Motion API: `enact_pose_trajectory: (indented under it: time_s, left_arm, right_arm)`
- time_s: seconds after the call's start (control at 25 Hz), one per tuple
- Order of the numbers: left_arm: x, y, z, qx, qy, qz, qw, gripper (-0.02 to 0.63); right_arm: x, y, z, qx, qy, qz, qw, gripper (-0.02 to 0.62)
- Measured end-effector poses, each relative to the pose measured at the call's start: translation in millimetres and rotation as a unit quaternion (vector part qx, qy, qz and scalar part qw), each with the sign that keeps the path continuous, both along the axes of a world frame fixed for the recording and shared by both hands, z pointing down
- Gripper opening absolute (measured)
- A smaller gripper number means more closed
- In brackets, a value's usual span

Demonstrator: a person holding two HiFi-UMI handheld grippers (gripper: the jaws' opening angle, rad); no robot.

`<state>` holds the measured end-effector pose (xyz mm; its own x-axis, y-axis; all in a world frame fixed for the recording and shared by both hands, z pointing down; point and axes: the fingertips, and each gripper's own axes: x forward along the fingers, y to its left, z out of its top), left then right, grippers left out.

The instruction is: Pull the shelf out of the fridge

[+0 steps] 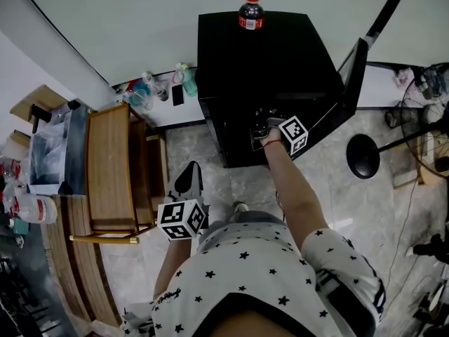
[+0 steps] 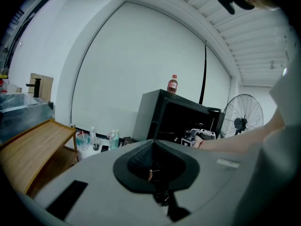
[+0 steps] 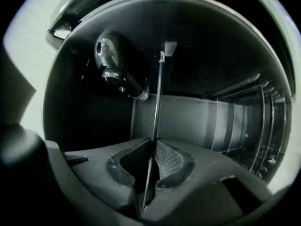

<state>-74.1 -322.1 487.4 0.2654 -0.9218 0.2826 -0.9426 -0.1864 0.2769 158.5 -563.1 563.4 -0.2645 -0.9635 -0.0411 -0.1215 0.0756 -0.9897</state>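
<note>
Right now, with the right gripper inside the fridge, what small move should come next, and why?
Probably a short straight pull back out: the right gripper is shut on the shelf edge inside the fridge, so the grip looks ready.

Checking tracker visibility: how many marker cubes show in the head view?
2. White cube with black square markers on the left tongs, beside the wooden rack; another on the right tongs, at the black fridge. None apparently hidden.
</note>
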Motion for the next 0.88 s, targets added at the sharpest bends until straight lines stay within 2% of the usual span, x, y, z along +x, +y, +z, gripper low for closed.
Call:
enact_pose_trajectory:
  time_s: [0.88]
  left_arm:
    - [-5,44,-6,0.001,-0.004,0.020,0.9998,0.012]
  right_arm:
    - [5,56,1,-0.010,-0.002,0.010,1.000,0.023]
